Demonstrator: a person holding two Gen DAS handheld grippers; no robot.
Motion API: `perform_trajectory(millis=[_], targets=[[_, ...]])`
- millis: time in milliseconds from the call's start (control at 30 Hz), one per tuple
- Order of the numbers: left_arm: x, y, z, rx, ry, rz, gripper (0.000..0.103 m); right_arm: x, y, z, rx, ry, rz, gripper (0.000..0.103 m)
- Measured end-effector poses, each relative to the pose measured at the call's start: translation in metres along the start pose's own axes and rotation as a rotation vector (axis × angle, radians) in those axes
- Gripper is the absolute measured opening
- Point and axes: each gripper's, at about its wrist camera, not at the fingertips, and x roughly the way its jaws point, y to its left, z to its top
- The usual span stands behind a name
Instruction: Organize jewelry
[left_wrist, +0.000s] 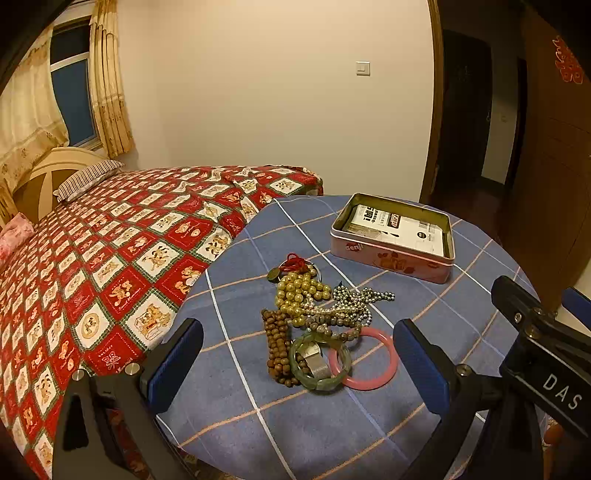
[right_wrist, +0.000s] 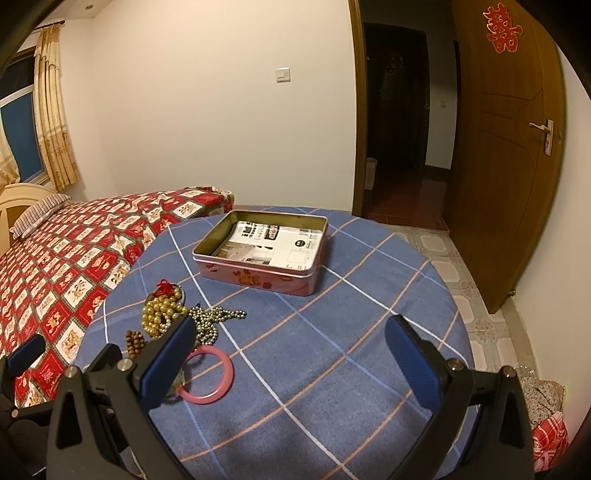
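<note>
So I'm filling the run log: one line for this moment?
left gripper open | right gripper open | jewelry pile on table | tin open

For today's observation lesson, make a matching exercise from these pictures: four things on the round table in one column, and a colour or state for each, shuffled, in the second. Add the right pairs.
Column 1
1. plain bangle
2. tin box
3. small-bead bracelet
4. big-bead necklace

Column 2
A. brown, wooden look
B. pink ring, flat on the cloth
C. gold-coloured, heaped
D. lid off, printed paper inside

Pairs: 1-B, 2-D, 3-A, 4-C

Both the left gripper and the right gripper are open and hold nothing.
</note>
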Motion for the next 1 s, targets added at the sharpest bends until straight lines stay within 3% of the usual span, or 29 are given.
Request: perform_trajectory(millis=[400,500,633,800,967,1000], targets=[[0.017,0.003,-0.001,-0.002,0.026,-0.008,0.102,0.014,0.003,0.002,-0.019,0.025,-0.005,0.103],[0.027,0.011,-0.004,-0.013,0.053,-0.038,0.102,0.021,0.001,-0.001,-0.024,0.036,0.0,0.103],[0.042,0.031,-0.011,-0.031,0.082,-0.016,0.102,0.035,-0.004,-0.005,-0.023,0.073,0.015,0.102],[0.054,0.05,-0.019,-0.035,0.086,-0.013,0.102,0.051,-0.008,-0.011,-0.024,0.122,0.072,0.085],[0.064,0.055,-0.025,-0.041,0.118,-0.072,0.102,0.065,0.0,-0.023,-0.066,0.173,0.177,0.074],[0.066,0.054,-0.026,-0.041,0.125,-0.087,0.102,0.069,0.002,-0.026,-0.077,0.19,0.198,0.067]])
